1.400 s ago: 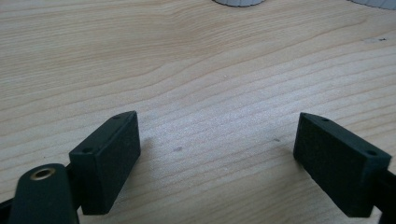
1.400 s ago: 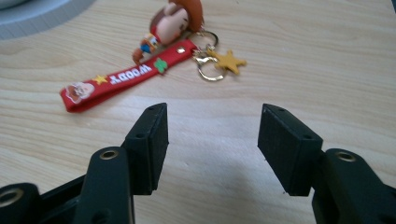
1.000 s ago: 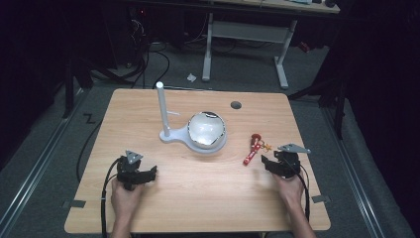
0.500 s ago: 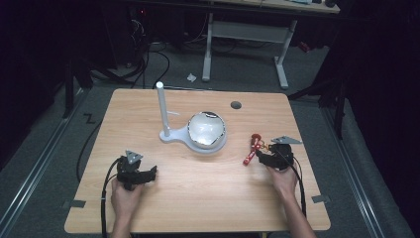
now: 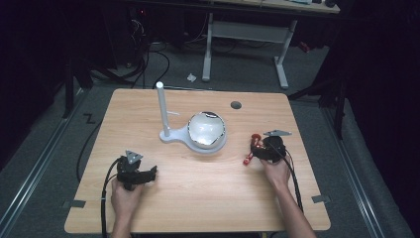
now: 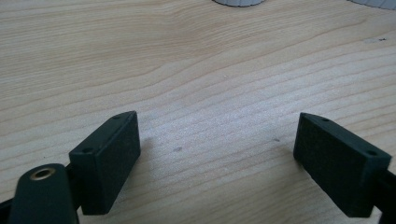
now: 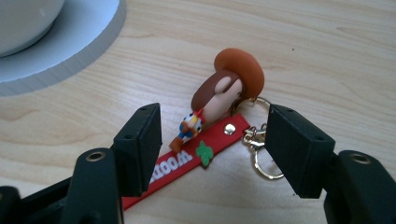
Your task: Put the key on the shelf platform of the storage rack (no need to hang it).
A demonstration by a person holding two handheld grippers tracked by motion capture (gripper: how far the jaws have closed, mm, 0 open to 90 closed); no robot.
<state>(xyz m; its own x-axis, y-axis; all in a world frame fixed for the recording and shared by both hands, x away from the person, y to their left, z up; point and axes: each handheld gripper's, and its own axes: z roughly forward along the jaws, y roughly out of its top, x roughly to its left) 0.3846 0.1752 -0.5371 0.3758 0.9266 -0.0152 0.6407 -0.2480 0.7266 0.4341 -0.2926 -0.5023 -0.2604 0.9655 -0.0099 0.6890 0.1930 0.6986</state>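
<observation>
Right claw, jaws just opening wide, straddles the keychain near the tabletop's right edge; left claw gapes empty.

The surface is brightly lit against dark, murky surroundings; soft shadows beneath each gripper, close views sharp.

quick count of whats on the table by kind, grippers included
grippers: 2 (left gripper, right gripper)
keychains: 1 (red strap keychain with a hatted figure, between the open right jaws)
white stands with an upright post: 1 (stand)
bowls on that stand: 1 (bowl)
total: 5
</observation>
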